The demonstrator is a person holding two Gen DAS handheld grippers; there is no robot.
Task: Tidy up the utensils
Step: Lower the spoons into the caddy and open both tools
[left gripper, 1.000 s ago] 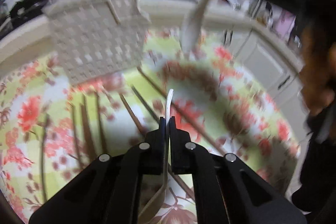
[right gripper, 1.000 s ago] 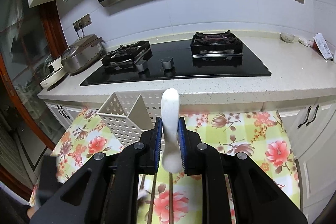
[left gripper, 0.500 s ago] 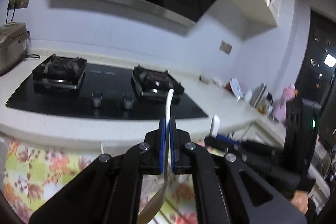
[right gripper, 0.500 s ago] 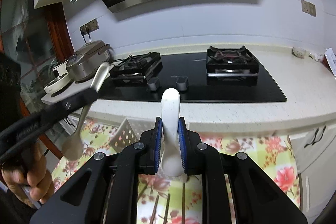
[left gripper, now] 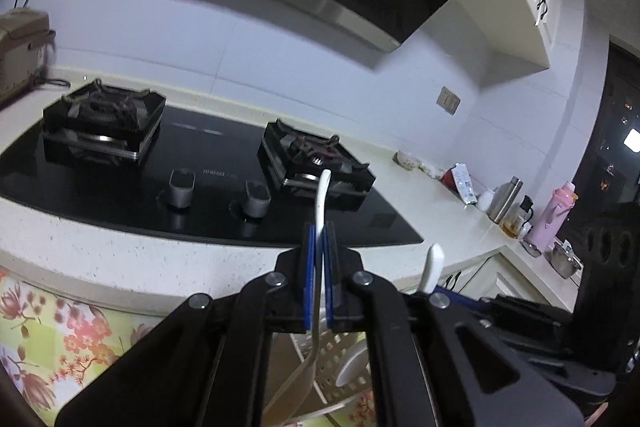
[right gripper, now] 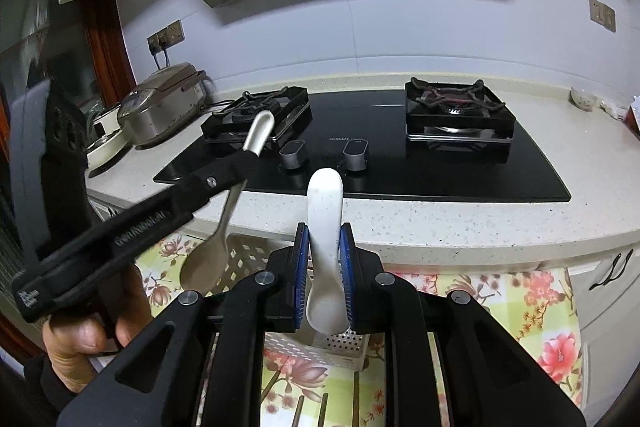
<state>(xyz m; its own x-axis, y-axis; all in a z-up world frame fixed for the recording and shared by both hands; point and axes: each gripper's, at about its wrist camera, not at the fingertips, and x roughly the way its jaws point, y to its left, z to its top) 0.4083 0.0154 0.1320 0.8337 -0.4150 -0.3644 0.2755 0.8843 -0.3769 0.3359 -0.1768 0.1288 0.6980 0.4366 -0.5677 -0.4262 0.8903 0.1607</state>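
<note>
The right gripper (right gripper: 323, 283) has its fingers clamped on a white ceramic spoon (right gripper: 325, 227), bowl down, directly above the white perforated basket (right gripper: 256, 259). Just to its left, the left gripper (left gripper: 319, 279) pinches a beige spoon (right gripper: 222, 227) by the handle, its bowl hanging over the same basket. Chopsticks (right gripper: 326, 409) lie on the floral bench (right gripper: 532, 307) below. The step in hand looks like depositing; next, each spoon needs lowering into a compartment before release. Beyond stands the stove (right gripper: 400, 155).

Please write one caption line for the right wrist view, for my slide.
Right gripper clamps a white ceramic spoon above the white perforated plastic basket; left gripper holds a beige spoon beside it.
</note>
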